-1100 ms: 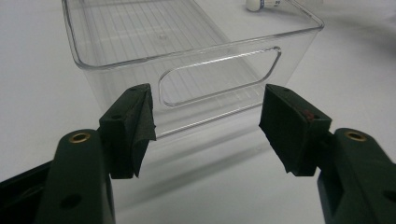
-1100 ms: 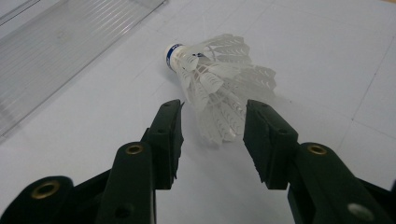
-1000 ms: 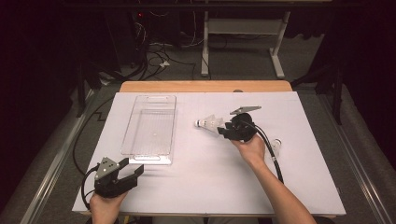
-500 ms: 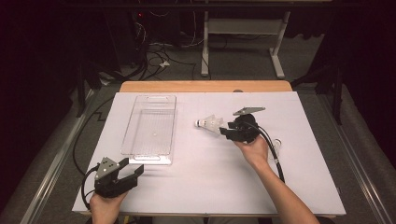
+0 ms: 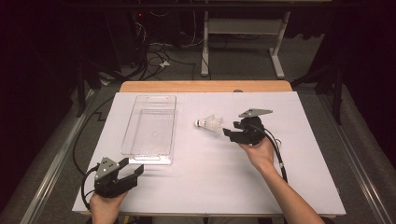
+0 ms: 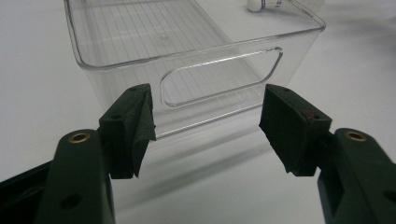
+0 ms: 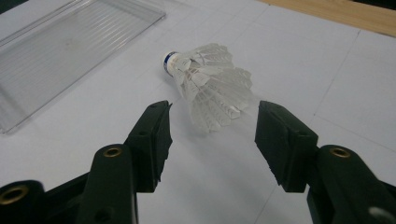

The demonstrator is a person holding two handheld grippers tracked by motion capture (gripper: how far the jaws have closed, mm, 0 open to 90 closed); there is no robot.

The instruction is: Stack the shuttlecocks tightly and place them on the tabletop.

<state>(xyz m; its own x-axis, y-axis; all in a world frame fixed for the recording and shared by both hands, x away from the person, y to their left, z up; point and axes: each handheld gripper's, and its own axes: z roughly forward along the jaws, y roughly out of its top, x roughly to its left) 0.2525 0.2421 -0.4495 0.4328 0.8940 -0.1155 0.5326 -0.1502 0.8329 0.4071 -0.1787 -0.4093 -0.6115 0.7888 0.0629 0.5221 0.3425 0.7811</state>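
A white shuttlecock (image 5: 209, 124) lies on its side on the white table (image 5: 210, 186), near the middle and a little toward the far edge. Its cork tip, ringed by a blue band, points toward the clear plastic bin (image 5: 150, 125), and its feather skirt faces the right gripper (image 5: 229, 134). In the right gripper view the shuttlecock (image 7: 208, 84) sits just ahead of the spread jaws, with the wide end of the skirt reaching into the gap between them; neither jaw touches the feathers as far as can be seen. The person's right hand (image 5: 258, 151) holds that gripper low over the table, with a cable trailing back along the forearm.

The bin stands lengthwise left of the shuttlecock, apart from it, with a handle slot cut into its near end wall. The left gripper (image 5: 132, 171) rests at the near left corner of the table, just short of the bin's near end. In the left gripper view its jaws are spread wide with nothing between them, and they face the bin (image 6: 196, 56) and its handle slot.
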